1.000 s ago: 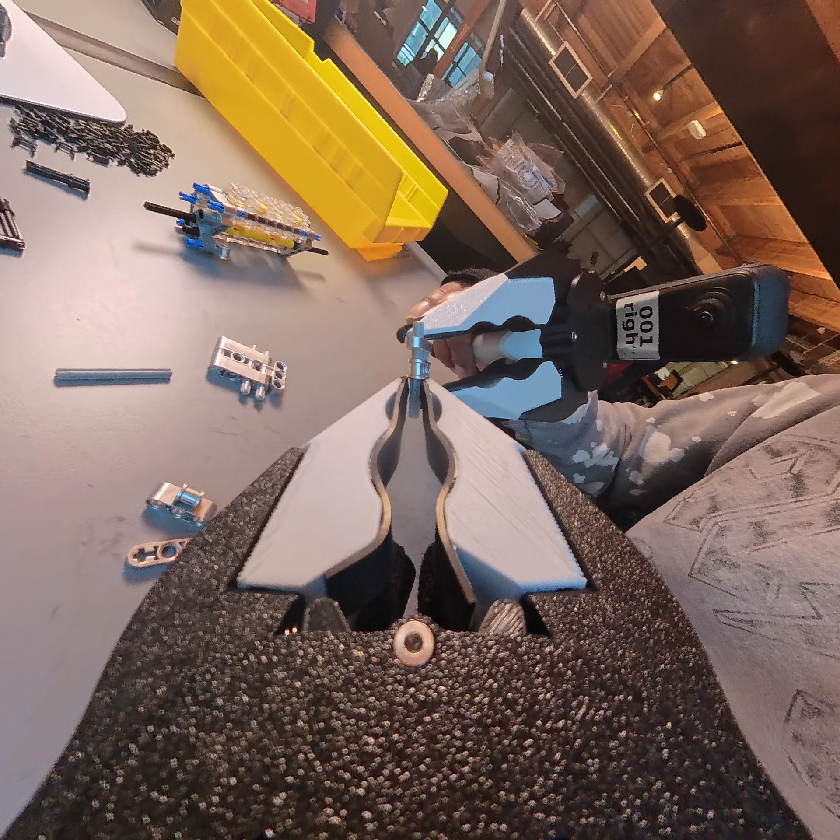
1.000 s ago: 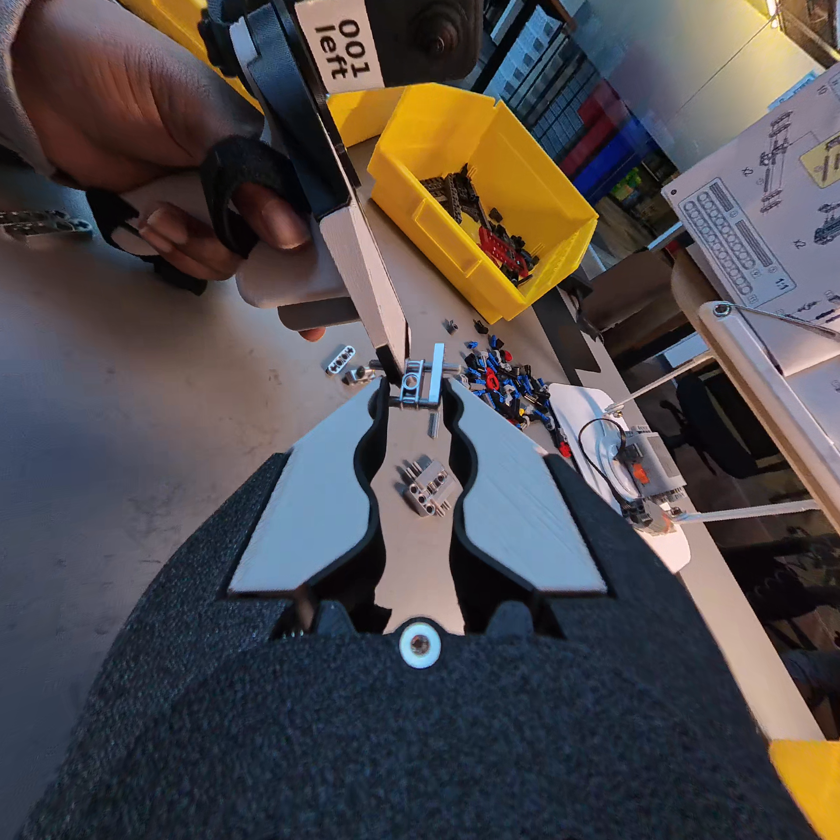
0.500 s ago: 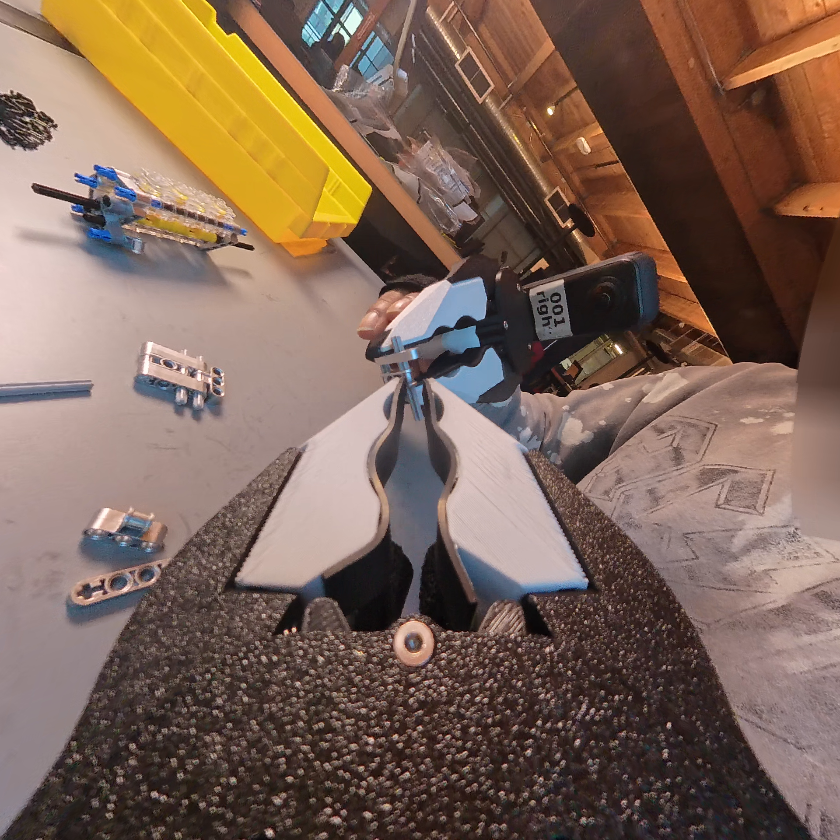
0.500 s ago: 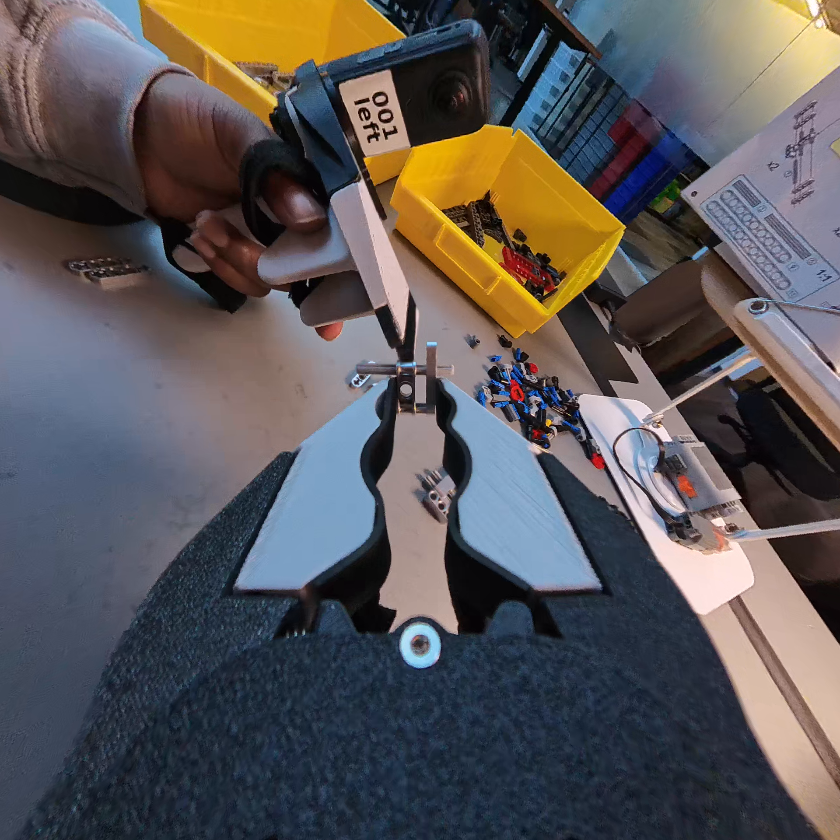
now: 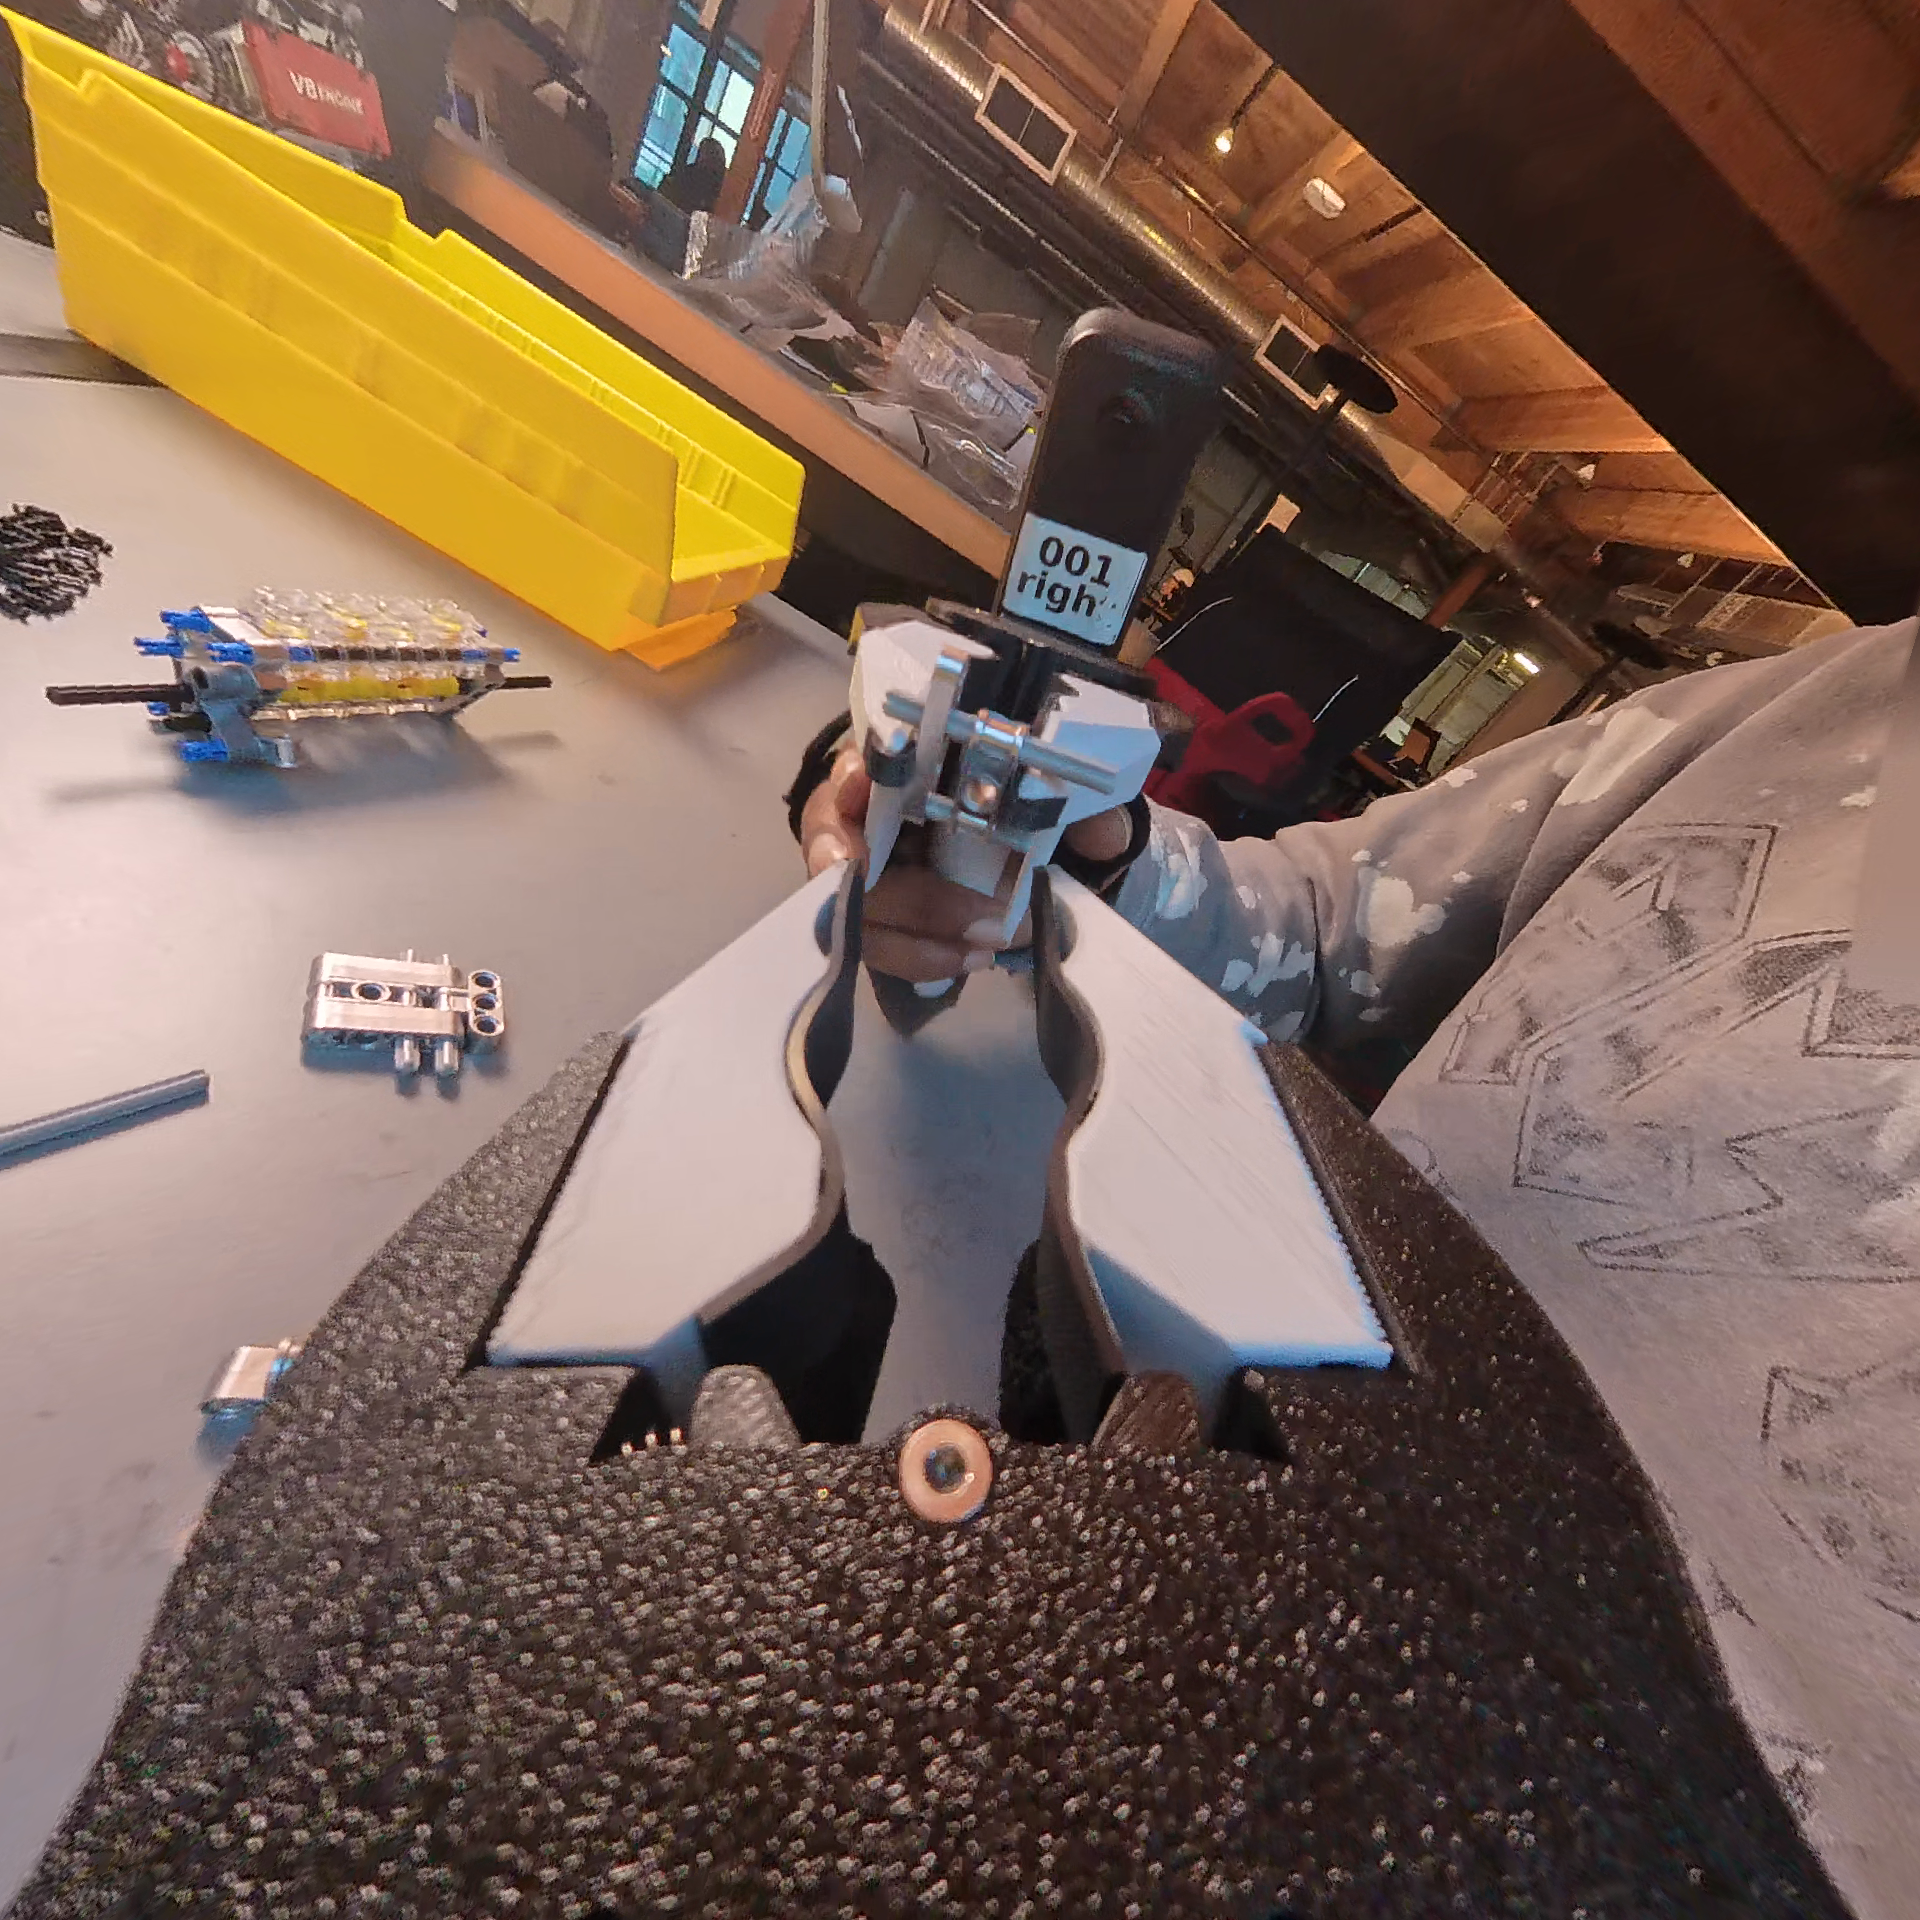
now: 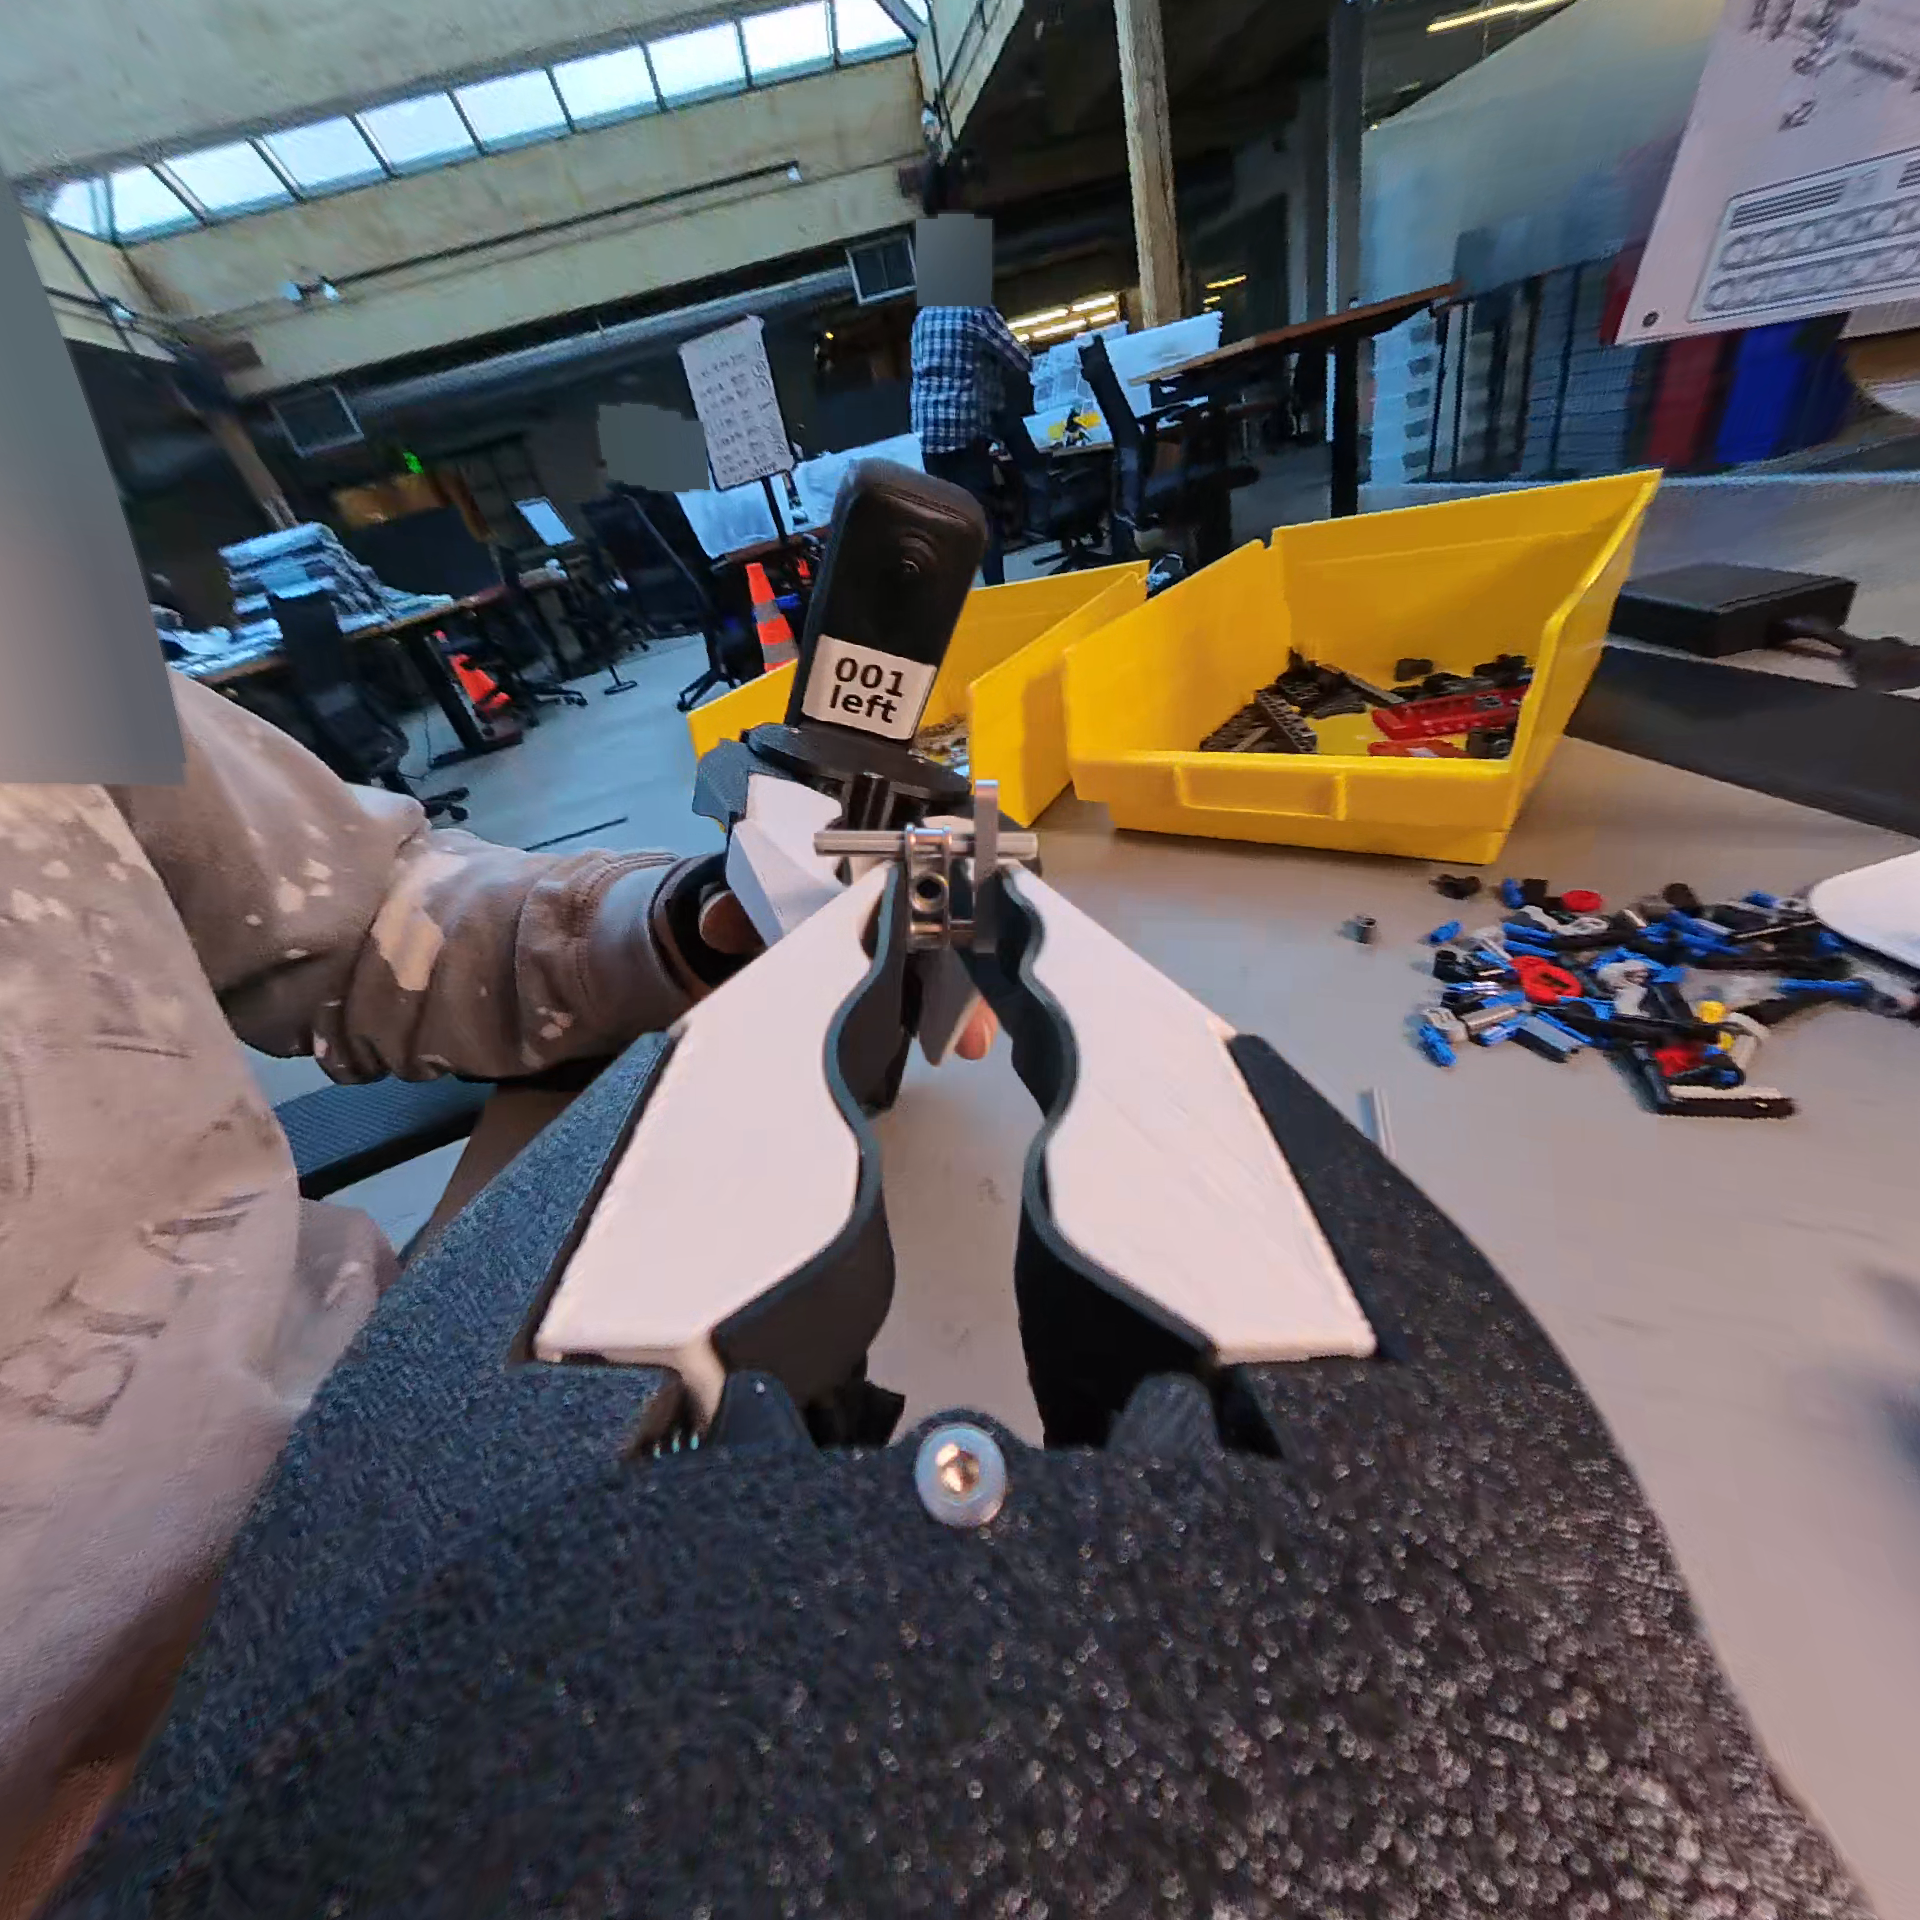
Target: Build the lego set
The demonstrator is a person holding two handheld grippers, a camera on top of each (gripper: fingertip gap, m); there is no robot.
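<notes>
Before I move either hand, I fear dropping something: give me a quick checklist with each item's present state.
1. Right claw shut on the small grey plastic axle-and-connector piece: ok.
2. Left claw open, empty: ok.
3. Piece held off the grey tabletop: ok.
4. Gap between left claw and piece: cannot tell.
5. Loose pile of small blue, black and red plastic parts apart from both claws: ok.

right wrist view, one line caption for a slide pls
Right gripper pinches a small grey axle-and-connector assembly facing the left gripper, beside an open yellow plastic bin and scattered blue-black pieces.
</notes>
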